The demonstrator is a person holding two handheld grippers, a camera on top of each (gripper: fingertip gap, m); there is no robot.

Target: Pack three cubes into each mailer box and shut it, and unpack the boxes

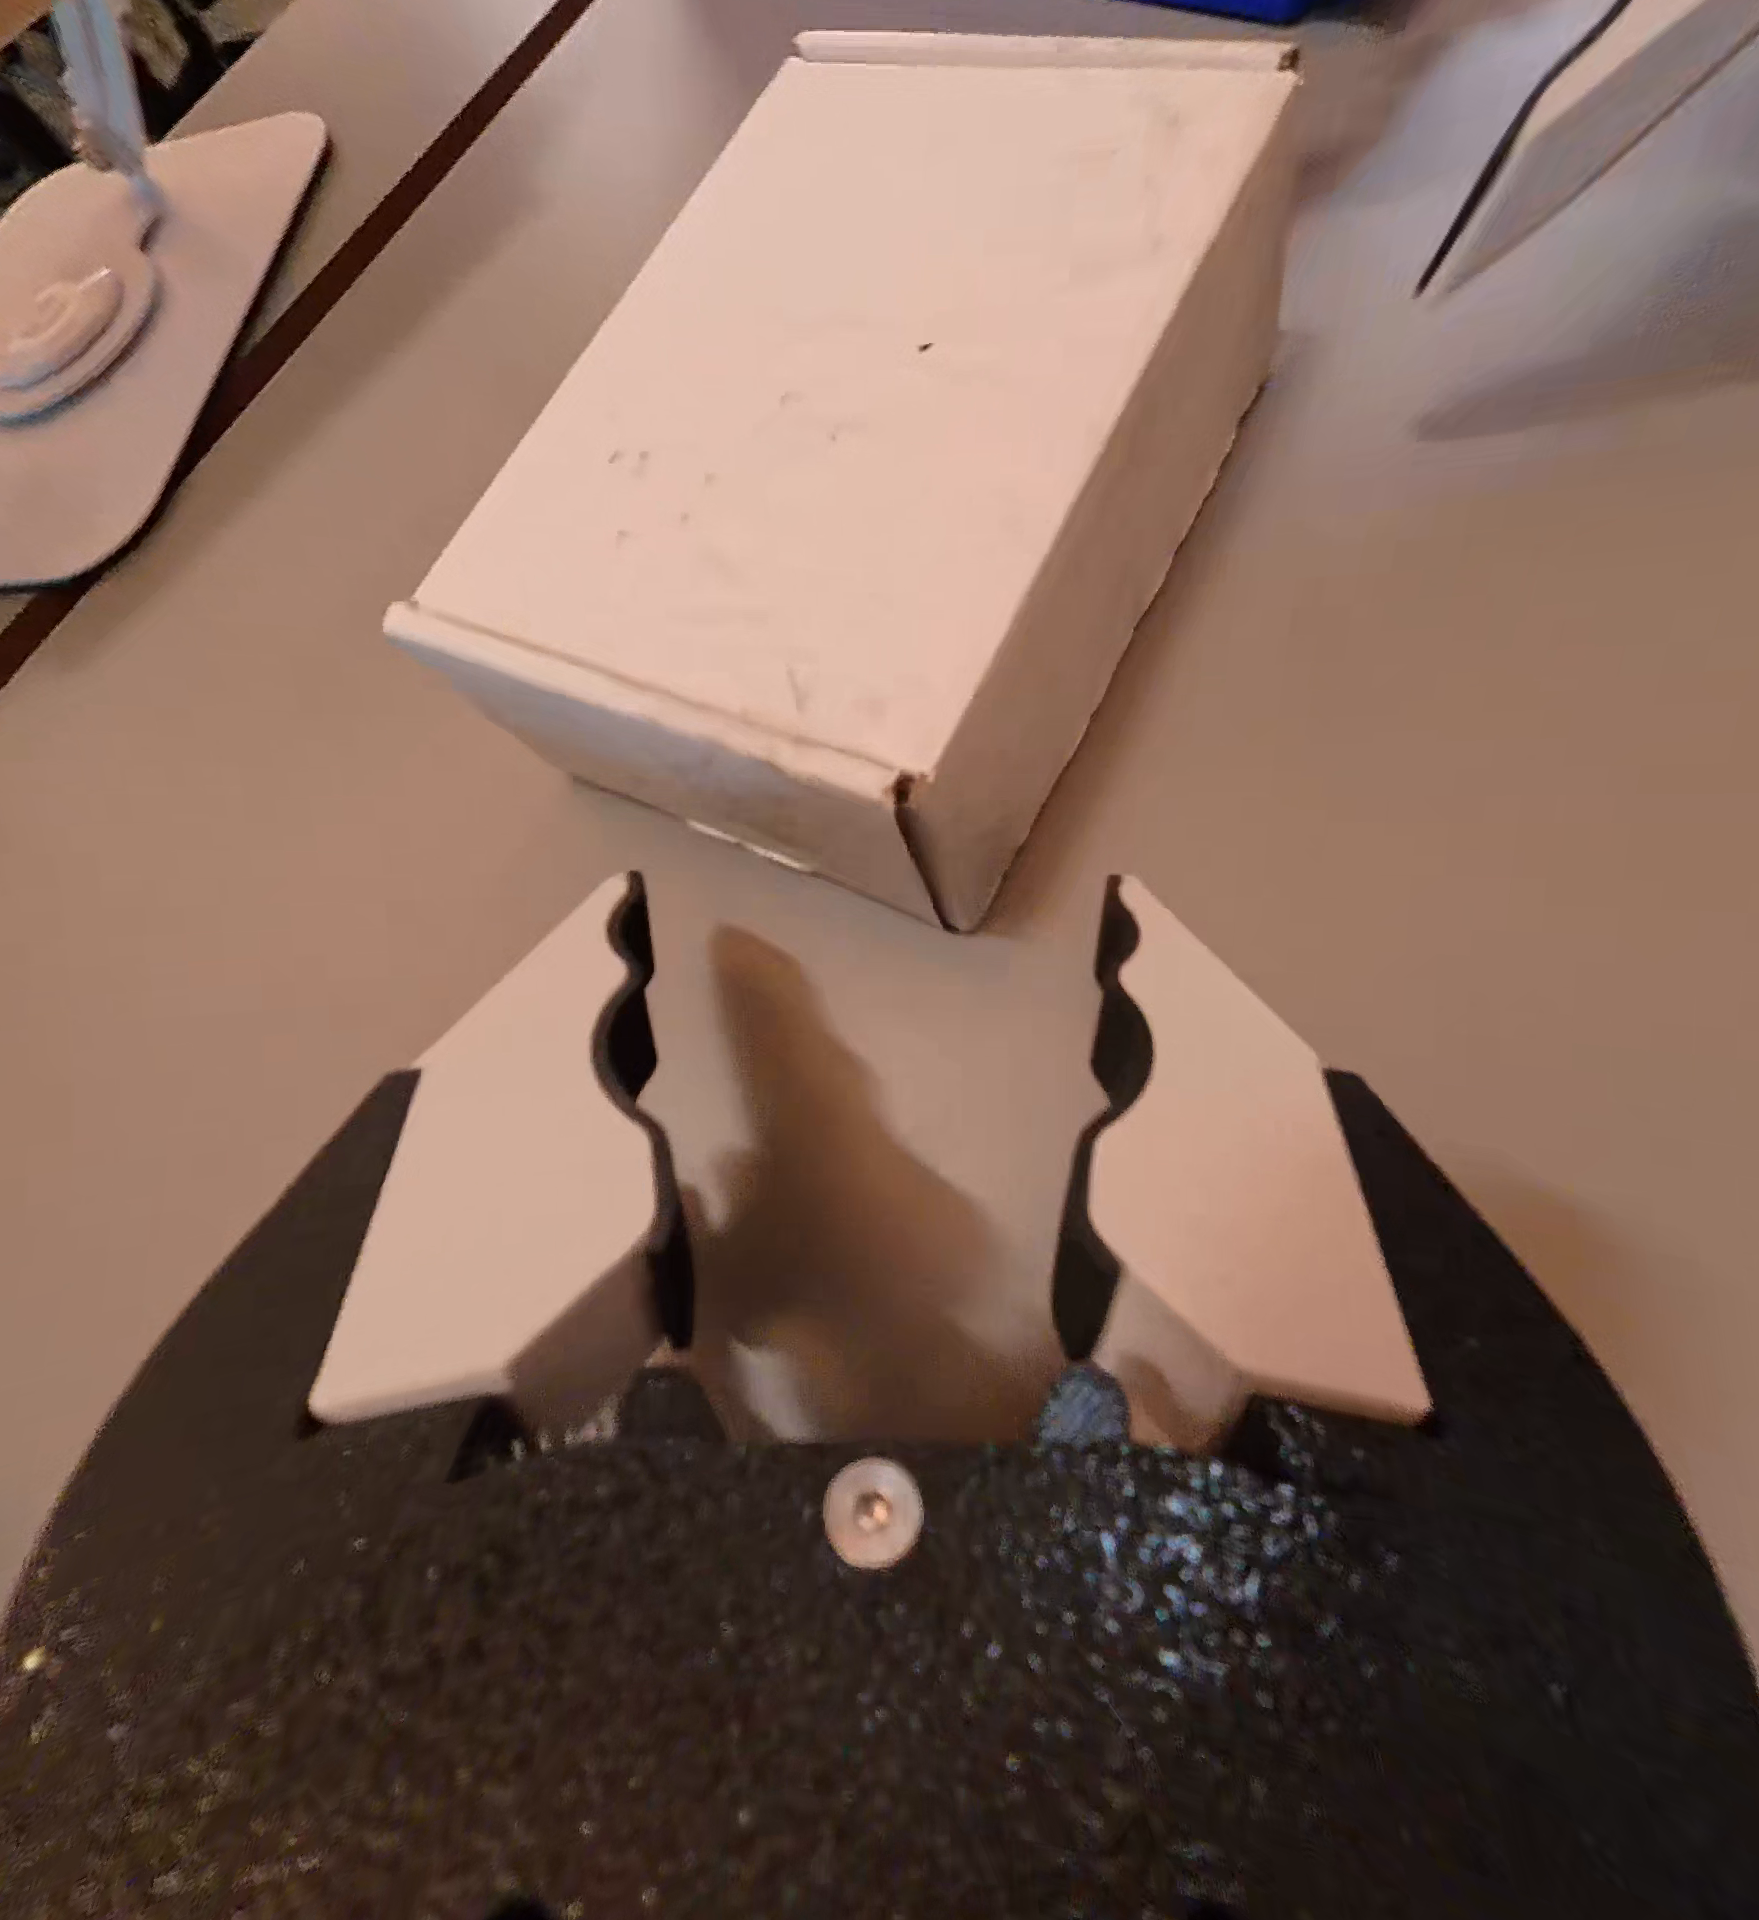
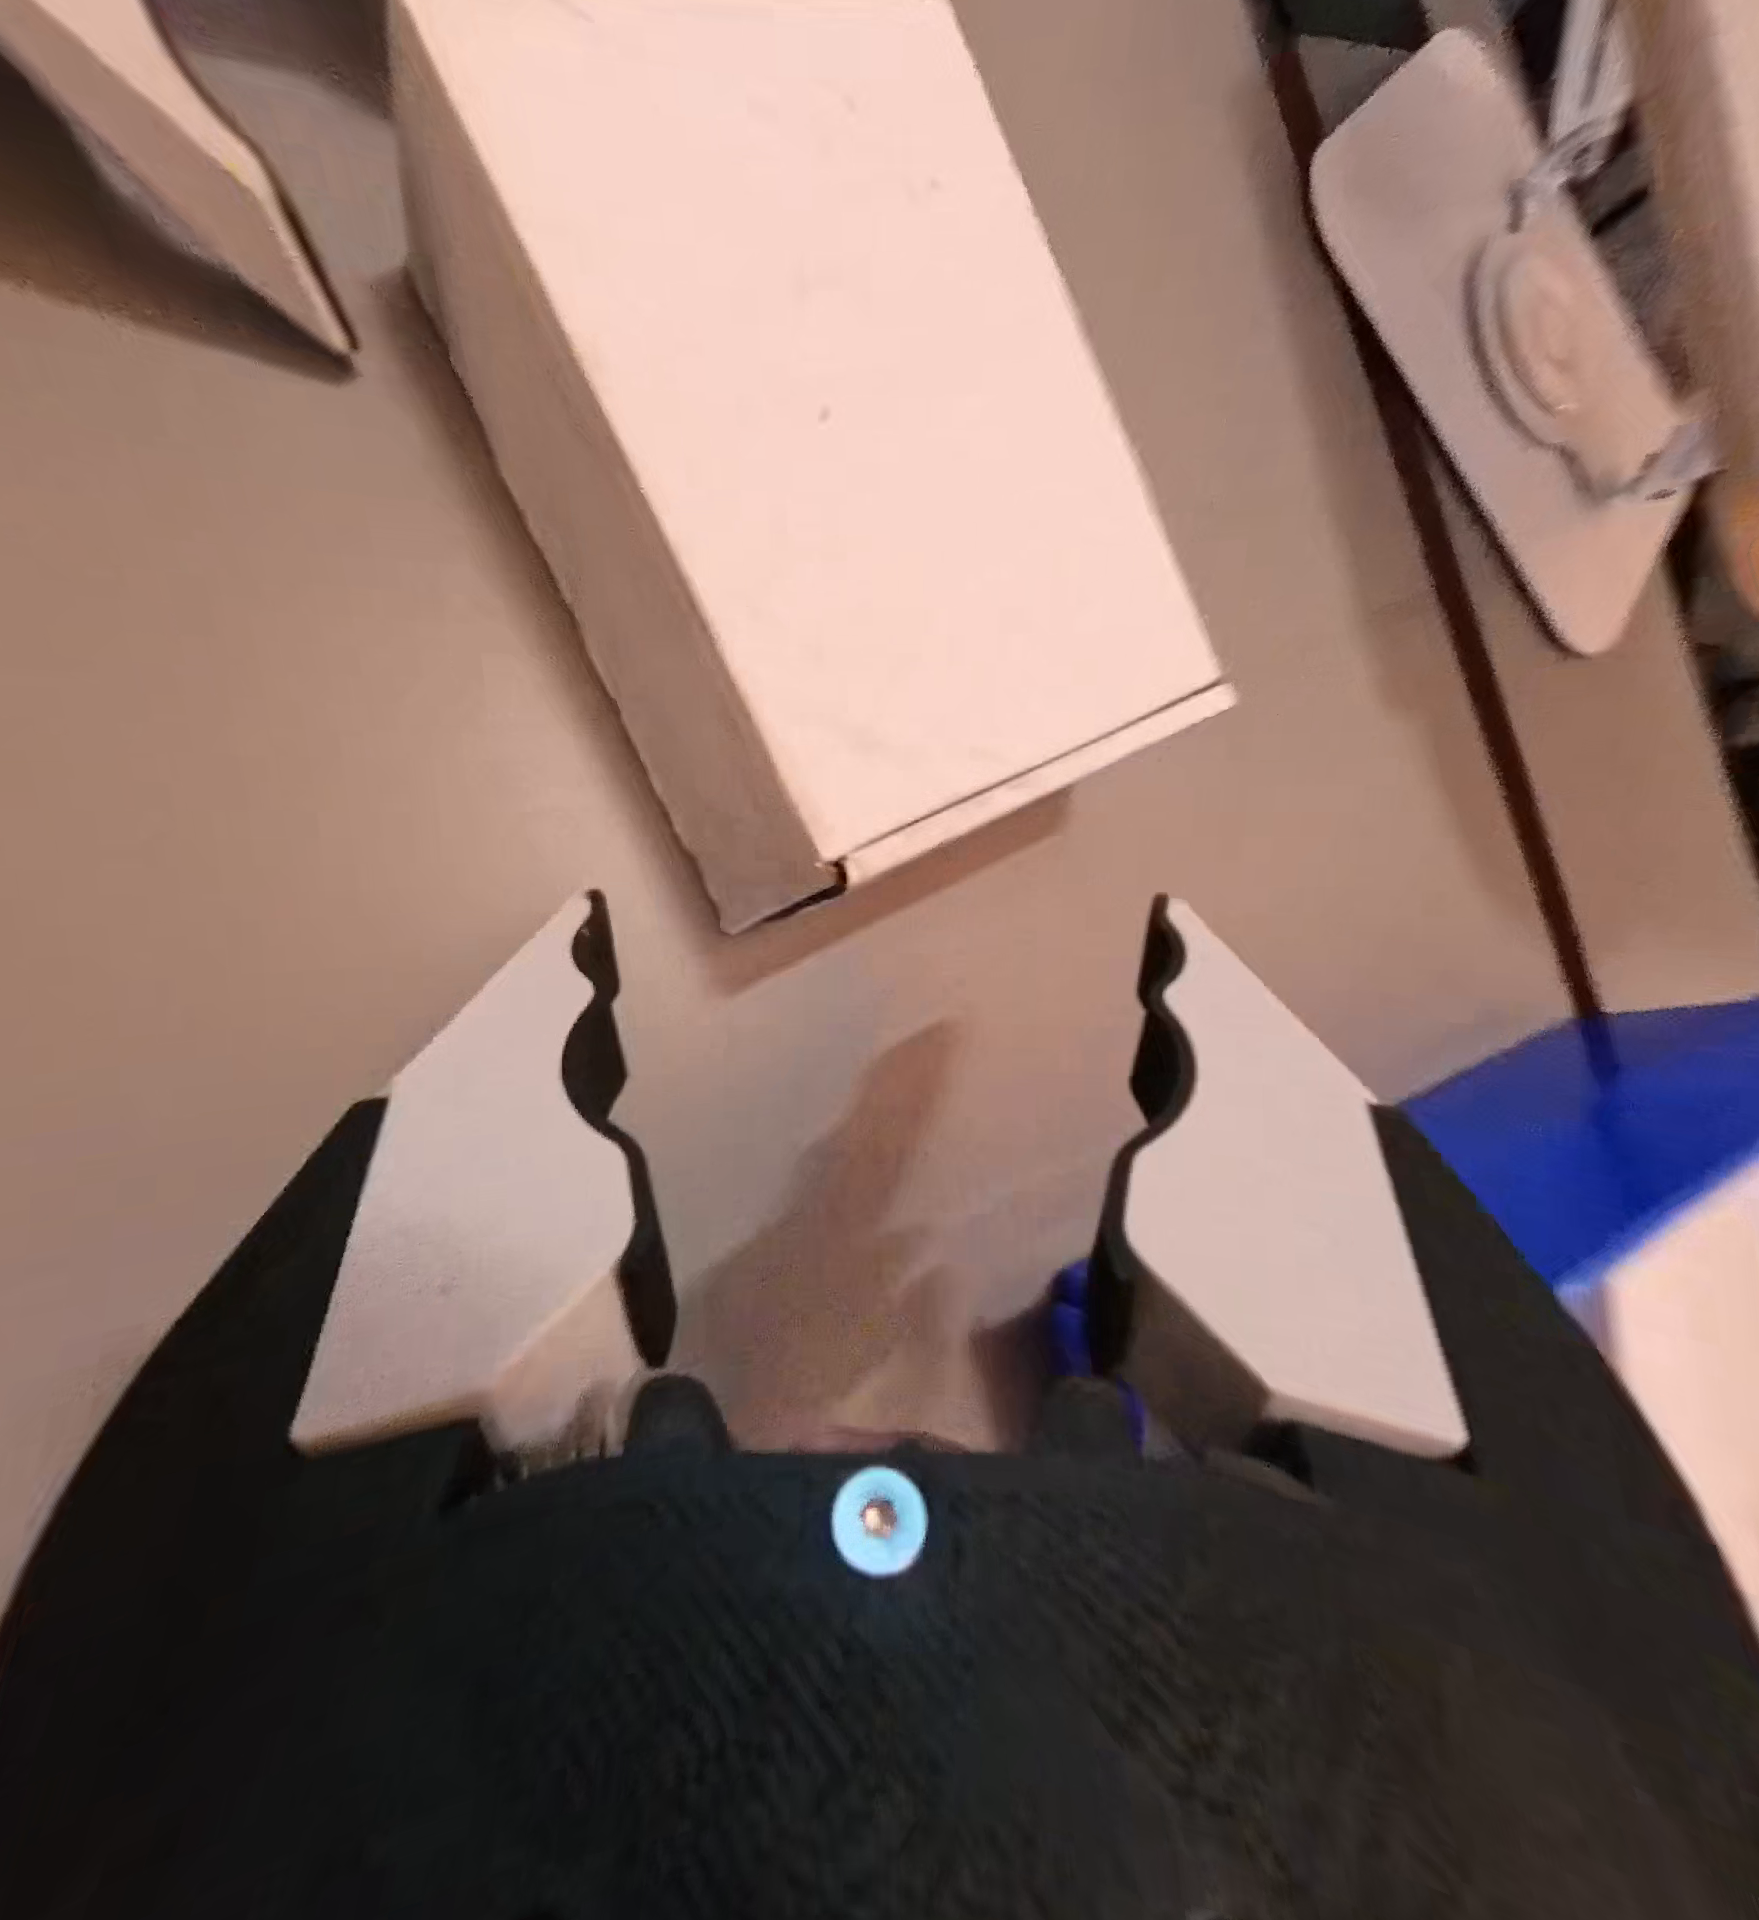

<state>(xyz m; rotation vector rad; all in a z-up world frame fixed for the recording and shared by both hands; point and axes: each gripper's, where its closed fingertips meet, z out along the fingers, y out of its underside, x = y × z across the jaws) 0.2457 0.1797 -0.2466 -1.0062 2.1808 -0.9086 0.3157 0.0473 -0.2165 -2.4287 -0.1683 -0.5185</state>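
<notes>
With both cameras aimed down at the beige table, I see the white mailer box lying flat with its lid shut, so I cannot tell what is inside. My left gripper sits just short of the box's near corner, jaws spread and empty. My right gripper hovers near the same mailer box, jaws also apart, holding nothing. A blue bin stands at my right; its contents are blurred. A second white box shows at the far edge.
</notes>
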